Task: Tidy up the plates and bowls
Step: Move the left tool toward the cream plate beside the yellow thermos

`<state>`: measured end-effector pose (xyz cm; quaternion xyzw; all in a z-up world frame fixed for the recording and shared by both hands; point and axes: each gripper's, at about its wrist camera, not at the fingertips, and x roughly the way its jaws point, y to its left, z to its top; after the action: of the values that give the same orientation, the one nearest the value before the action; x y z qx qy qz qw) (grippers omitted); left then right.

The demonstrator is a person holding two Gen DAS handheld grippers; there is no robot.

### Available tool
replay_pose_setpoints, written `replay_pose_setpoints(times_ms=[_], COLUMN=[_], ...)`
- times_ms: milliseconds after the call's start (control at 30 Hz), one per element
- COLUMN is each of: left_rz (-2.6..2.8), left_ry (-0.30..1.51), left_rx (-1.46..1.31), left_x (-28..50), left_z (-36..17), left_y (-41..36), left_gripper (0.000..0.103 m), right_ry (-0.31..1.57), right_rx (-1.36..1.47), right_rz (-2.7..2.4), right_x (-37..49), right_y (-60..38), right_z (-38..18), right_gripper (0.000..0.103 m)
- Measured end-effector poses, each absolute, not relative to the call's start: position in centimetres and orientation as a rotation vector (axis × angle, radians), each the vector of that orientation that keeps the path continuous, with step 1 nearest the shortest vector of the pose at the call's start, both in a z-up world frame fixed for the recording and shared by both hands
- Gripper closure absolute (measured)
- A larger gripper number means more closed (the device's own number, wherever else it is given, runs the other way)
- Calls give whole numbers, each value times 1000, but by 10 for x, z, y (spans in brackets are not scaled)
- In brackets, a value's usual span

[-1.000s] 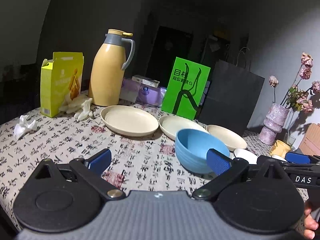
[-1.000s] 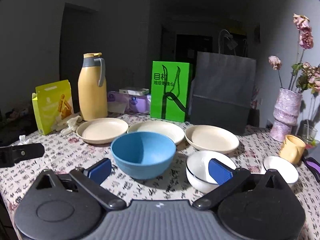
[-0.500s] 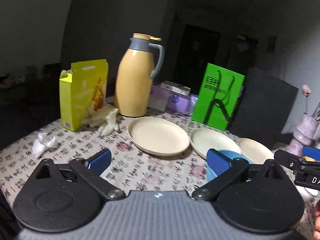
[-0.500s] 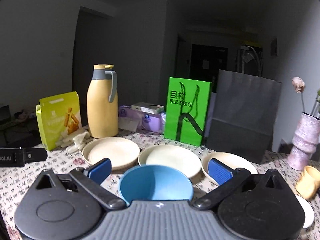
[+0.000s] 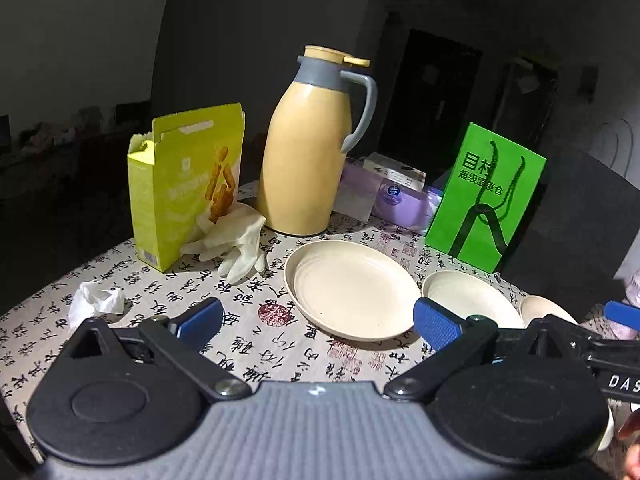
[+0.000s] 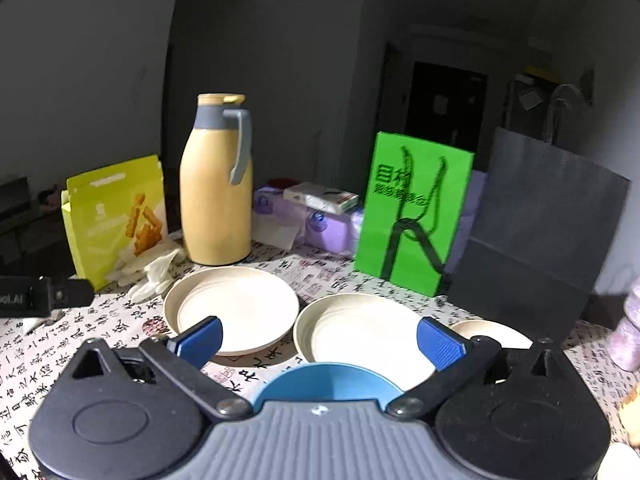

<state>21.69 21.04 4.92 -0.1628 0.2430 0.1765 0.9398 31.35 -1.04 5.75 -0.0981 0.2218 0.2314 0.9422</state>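
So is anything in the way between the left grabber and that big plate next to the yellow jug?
Nothing visible blocks it. The left gripper is open and empty, and only bare patterned tablecloth lies between its fingers and the nearest plate. The glove and crumpled tissue sit off to the side, clear of that path.

Dim room, grey walls [image 6: 100, 80], dark doorway [image 6: 446, 112] behind a calligraphy-print tablecloth [image 5: 248, 336].

3 cream plates [image 6: 236, 312], blue bowl [image 6: 326, 384], yellow jug [image 5: 298, 168] with grey handle, green bag [image 5: 486, 196], desk cloth [image 5: 256, 328] white with black calligraphy.
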Motion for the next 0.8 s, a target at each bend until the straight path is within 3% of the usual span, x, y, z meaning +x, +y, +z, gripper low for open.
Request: replay_pose_setpoints(times_ms=[800], left_rz=[524], left_ry=[529], left_rx=[-575], left_x=[316], left_z=[36], left_y=[266], left_gripper=[0], right_ry=[604], right_rx=[-143], right_rz=[451], right_x=[422], right_y=[35], right_z=[56], right_gripper=[0])
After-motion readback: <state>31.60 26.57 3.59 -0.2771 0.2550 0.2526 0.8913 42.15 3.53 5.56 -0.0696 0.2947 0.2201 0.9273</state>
